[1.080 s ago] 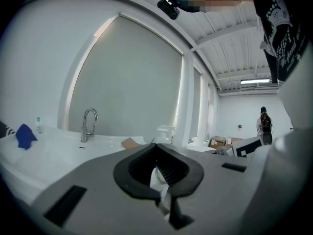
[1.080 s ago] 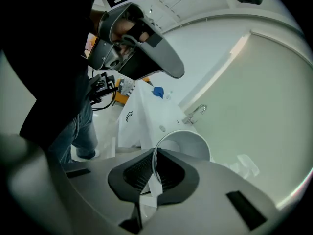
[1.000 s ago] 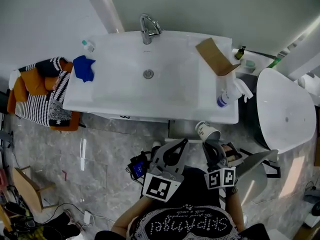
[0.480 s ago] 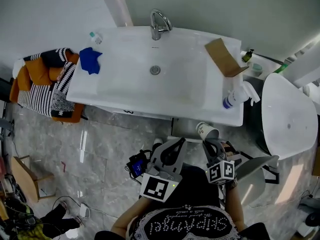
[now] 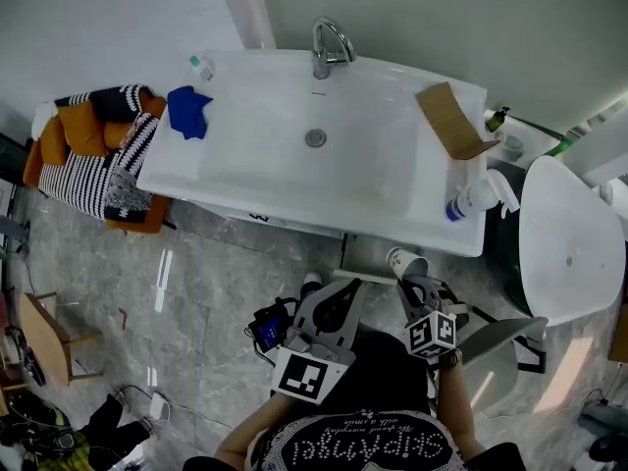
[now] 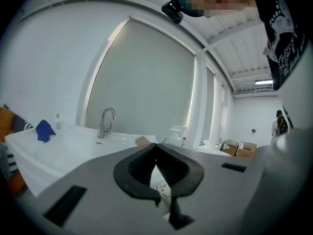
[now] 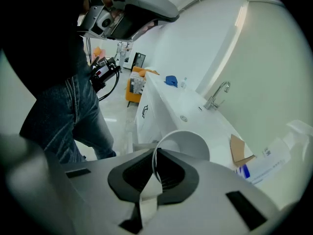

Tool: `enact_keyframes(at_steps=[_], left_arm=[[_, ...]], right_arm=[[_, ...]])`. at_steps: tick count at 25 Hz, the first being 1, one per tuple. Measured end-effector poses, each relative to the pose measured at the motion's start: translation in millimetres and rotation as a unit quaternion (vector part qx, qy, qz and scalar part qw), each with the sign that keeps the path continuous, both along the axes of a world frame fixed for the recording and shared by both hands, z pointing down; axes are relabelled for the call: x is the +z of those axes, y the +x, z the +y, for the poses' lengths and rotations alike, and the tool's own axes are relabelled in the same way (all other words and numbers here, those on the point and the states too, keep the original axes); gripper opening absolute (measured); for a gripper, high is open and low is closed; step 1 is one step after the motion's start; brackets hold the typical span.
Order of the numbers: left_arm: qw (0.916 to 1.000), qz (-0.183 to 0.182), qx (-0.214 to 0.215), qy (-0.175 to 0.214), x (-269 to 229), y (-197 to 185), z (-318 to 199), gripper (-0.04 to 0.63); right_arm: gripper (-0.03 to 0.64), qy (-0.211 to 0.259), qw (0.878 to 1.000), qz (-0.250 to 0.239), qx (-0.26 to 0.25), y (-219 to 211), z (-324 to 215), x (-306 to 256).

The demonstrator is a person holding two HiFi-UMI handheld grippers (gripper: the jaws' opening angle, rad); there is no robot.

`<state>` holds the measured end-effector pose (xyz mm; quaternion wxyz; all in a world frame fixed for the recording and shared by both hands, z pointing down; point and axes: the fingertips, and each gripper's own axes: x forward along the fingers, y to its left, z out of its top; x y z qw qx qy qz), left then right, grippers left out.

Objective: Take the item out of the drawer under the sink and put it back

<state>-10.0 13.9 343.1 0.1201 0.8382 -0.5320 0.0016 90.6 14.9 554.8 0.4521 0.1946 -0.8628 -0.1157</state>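
Note:
A white paper cup (image 5: pixel 407 262) hangs just in front of the sink's front edge, with my right gripper (image 5: pixel 412 281) shut on its rim. In the right gripper view the cup (image 7: pixel 186 145) opens away from the jaws, whose pads pinch its wall (image 7: pixel 155 153). My left gripper (image 5: pixel 353 285) is beside it to the left, shut and holding nothing. In the left gripper view the jaw tips (image 6: pixel 156 145) meet, and the cup (image 6: pixel 162 186) shows through the gap behind them. Under the white sink (image 5: pixel 245 199) a drawer (image 5: pixel 343 275) looks pulled out; its inside is hidden.
On the sink: a tap (image 5: pixel 329 47), a blue cloth (image 5: pixel 186 111), a small bottle (image 5: pixel 201 68), a folded cardboard piece (image 5: pixel 453 121) and a spray bottle (image 5: pixel 476 199). A seat with striped and orange cushions (image 5: pixel 93 160) stands left, a white rounded fixture (image 5: pixel 569 243) right. Cables lie on the floor.
My right gripper has sunk with the cup still in its jaws. The head view has shifted, so the sink sits further right and lower in it. The left gripper has barely moved.

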Motion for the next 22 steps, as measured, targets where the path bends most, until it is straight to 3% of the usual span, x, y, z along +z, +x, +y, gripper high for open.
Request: enact_keyframes(at_steps=[22], left_arm=[[0.9994, 0.013, -0.012, -0.031, 8.1, -12.2, 24.9, 0.005]], right_arm=[[0.025, -0.047, 0.999, 0.013, -0.013, -20.1, -3.9, 59.3]])
